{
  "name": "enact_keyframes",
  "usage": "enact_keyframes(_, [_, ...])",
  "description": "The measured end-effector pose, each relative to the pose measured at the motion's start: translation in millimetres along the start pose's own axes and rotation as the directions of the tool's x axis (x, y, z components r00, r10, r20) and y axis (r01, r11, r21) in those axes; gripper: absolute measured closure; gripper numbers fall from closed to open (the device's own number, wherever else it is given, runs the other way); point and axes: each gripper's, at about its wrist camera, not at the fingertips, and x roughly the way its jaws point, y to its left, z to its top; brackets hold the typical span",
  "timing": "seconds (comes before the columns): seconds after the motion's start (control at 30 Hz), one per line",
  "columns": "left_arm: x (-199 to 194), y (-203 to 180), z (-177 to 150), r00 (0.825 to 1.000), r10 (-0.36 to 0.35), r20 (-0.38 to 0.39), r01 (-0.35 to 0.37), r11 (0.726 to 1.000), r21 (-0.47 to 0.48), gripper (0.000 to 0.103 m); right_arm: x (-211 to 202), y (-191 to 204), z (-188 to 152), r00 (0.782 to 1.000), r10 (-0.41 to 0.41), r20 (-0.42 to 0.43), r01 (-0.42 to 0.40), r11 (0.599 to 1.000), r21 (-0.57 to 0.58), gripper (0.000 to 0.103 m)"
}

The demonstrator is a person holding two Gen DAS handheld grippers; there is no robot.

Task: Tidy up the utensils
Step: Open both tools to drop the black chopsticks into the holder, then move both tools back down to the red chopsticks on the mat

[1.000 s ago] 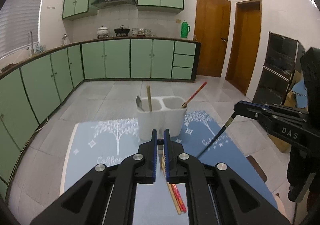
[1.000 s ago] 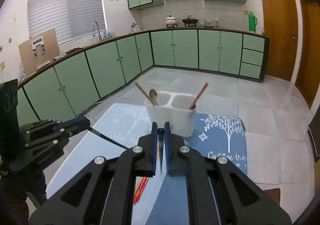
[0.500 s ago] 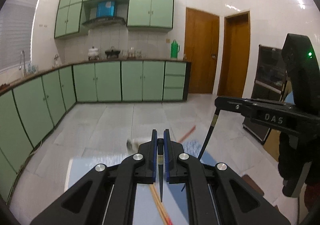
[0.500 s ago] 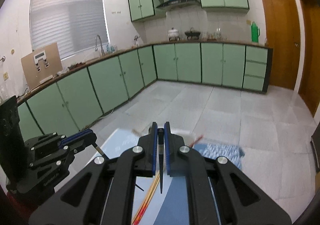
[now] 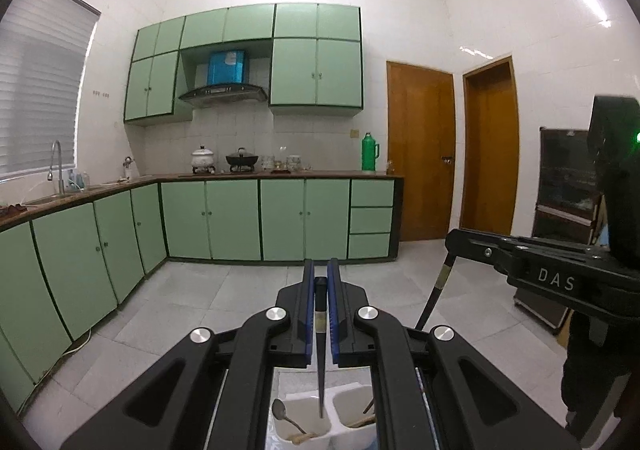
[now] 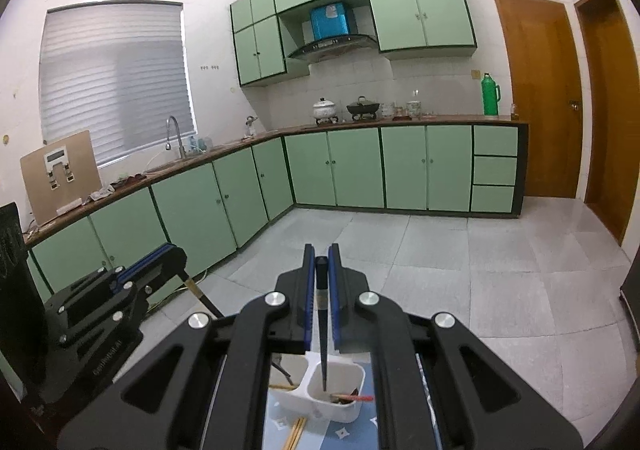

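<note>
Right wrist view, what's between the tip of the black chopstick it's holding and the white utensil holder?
Nothing. In the right wrist view the black chopstick, clamped in the right gripper, points down into the right compartment of the white utensil holder; only open air lies below its tip.

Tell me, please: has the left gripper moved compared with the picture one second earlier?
Yes. The left gripper rose and tilted up: the white utensil holder, earlier ahead of the fingertips, now sits low beneath them.

Kitchen background: mint-green base cabinets (image 5: pixel 232 220) beneath a dark counter bearing a white pot (image 5: pixel 203 159), black wok (image 5: pixel 242 160) and green thermos (image 5: pixel 369 151); range hood (image 5: pixel 223 93) between wall cabinets (image 5: pixel 316 72); two wooden doors (image 5: pixel 420 168) right; tiled floor (image 6: pixel 460 262); blinded window (image 6: pixel 116 80) above a sink faucet (image 6: pixel 175 134).
</note>
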Motion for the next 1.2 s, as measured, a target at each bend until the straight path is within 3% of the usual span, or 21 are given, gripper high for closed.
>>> enact_keyframes(0.3, [41.1, 7.5, -37.4, 0.994, -0.013, -0.112, 0.013, 1.000, -0.007, 0.096, 53.5, 6.9, -39.1, 0.995, -0.025, -0.101, 0.021, 0.999, -0.039, 0.097])
enact_keyframes(0.37, [43.1, 14.4, -43.0, 0.991, -0.018, -0.133, 0.014, 0.999, -0.031, 0.087, 61.1, 3.7, -46.5, 0.991, -0.033, -0.126, 0.028, 0.999, -0.038, 0.096])
enact_keyframes(0.47, [36.9, 20.4, -44.7, 0.991, -0.017, -0.132, 0.011, 0.999, -0.046, 0.084, 62.5, -0.2, -50.3, 0.991, -0.043, -0.130, 0.041, 0.999, -0.022, 0.087])
enact_keyframes(0.5, [34.1, 22.1, -44.4, 0.991, -0.017, -0.130, 0.010, 0.999, -0.050, 0.084, 61.1, -1.9, -49.7, 0.991, -0.046, -0.127, 0.045, 0.999, -0.015, 0.077])
enact_keyframes(0.6, [25.6, 24.7, -38.3, 0.993, -0.010, -0.118, 0.004, 0.999, -0.052, 0.074, 50.4, -1.0, -46.4, 0.993, -0.061, -0.099, 0.060, 0.998, -0.013, 0.070])
enact_keyframes(0.67, [14.8, 26.6, -35.7, 0.994, -0.008, -0.105, 0.002, 0.998, -0.056, 0.061, 38.7, -2.2, -45.3, 0.995, -0.064, -0.075, 0.064, 0.998, -0.010, 0.062])
enact_keyframes(0.83, [-18.2, 30.5, -40.8, 0.994, -0.004, -0.105, -0.004, 0.997, -0.078, 0.049, -3.1, -6.2, -53.9, 0.998, -0.064, -0.024, 0.065, 0.998, 0.009, 0.046])
enact_keyframes(1.03, [-61.4, 33.6, -80.0, 0.990, -0.014, -0.141, -0.001, 0.994, -0.111, 0.041, -49.3, -7.1, -96.6, 0.997, -0.074, -0.022, 0.074, 0.997, 0.014, 0.032])
enact_keyframes(1.2, [-86.2, 32.7, -135.9, 0.974, 0.027, -0.224, -0.055, 0.991, -0.120, 0.034, -72.1, -2.3, -158.5, 0.992, -0.087, -0.089, 0.090, 0.996, 0.028, 0.023])
